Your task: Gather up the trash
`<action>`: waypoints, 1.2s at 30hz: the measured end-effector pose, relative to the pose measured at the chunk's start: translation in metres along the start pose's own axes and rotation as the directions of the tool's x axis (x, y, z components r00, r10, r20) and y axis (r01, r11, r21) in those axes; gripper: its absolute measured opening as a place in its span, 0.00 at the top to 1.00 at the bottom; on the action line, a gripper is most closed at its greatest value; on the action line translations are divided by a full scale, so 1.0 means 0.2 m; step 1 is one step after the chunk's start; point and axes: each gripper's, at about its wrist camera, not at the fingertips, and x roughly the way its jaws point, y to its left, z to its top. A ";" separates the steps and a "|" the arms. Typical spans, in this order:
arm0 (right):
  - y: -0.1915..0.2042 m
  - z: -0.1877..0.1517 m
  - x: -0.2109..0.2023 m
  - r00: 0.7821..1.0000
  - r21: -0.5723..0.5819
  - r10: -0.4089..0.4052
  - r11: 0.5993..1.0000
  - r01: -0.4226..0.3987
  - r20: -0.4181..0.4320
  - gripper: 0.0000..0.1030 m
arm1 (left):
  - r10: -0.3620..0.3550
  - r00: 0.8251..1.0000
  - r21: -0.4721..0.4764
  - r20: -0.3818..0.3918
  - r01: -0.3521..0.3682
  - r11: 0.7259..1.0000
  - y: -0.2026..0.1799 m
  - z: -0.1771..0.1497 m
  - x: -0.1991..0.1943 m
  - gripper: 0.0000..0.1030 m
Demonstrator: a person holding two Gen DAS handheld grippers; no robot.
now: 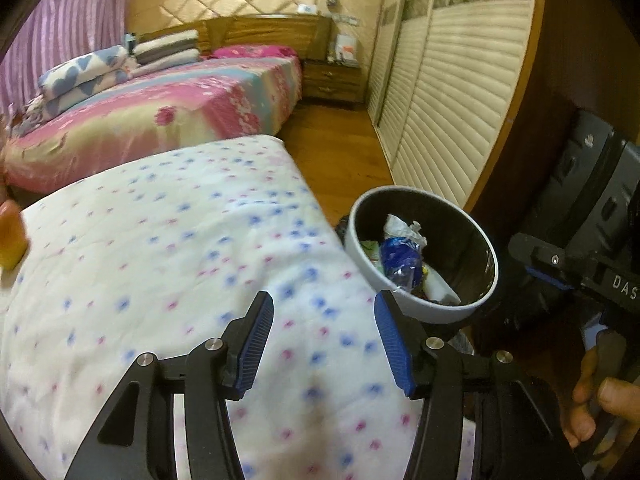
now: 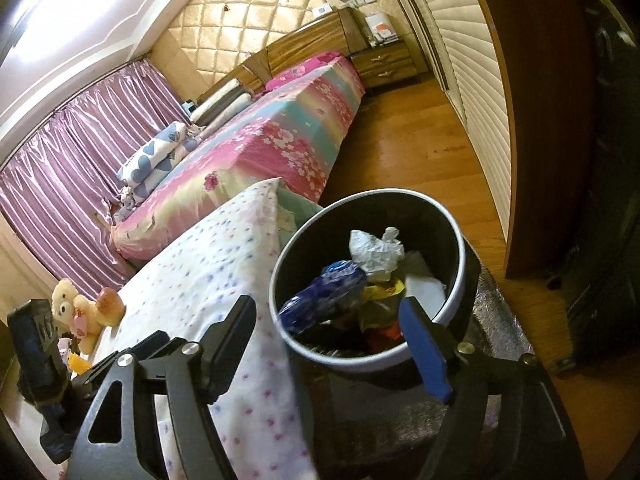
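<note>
While the right gripper hangs over the bin with its jaws spread wide and nothing between them, the trash sits inside: a blue wrapper, a crumpled white paper and yellow scraps. The bin stands just beside the flowered quilt. The left gripper hovers above that quilt, jaws partly apart and empty. A teddy bear sits at the quilt's far edge
</note>
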 end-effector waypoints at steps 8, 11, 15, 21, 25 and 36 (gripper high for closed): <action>0.19 -0.17 -0.11 0.997 -0.055 0.004 0.998 0.000 0.083 0.19 | 0.083 0.987 -0.070 0.138 -0.074 0.995 0.14 -0.20 -0.31 0.43; 0.27 -0.22 -0.13 0.995 -0.100 0.008 0.995 0.003 0.103 0.19 | 0.119 0.976 -0.087 0.181 -0.105 0.991 0.16 -0.28 -0.42 0.41; 0.39 -0.25 -0.20 0.990 -0.173 0.007 0.985 0.017 0.140 0.19 | 0.153 0.960 -0.114 0.236 -0.129 0.985 0.18 -0.35 -0.55 0.39; 0.55 -0.28 -0.35 0.956 -0.268 0.022 0.962 0.059 0.292 0.00 | 0.267 0.901 -0.168 0.341 -0.221 0.961 0.22 -0.48 -0.72 0.11; 0.59 -0.34 -0.32 0.946 -0.304 0.014 0.948 0.090 0.323 0.00 | 0.329 0.863 -0.184 0.383 -0.278 0.943 0.23 -0.55 -0.73 0.07; 0.61 -0.45 -0.23 0.952 -0.329 0.033 0.942 0.073 0.305 0.00 | 0.415 0.817 -0.153 0.400 -0.387 0.909 0.13 -0.65 -0.67 0.07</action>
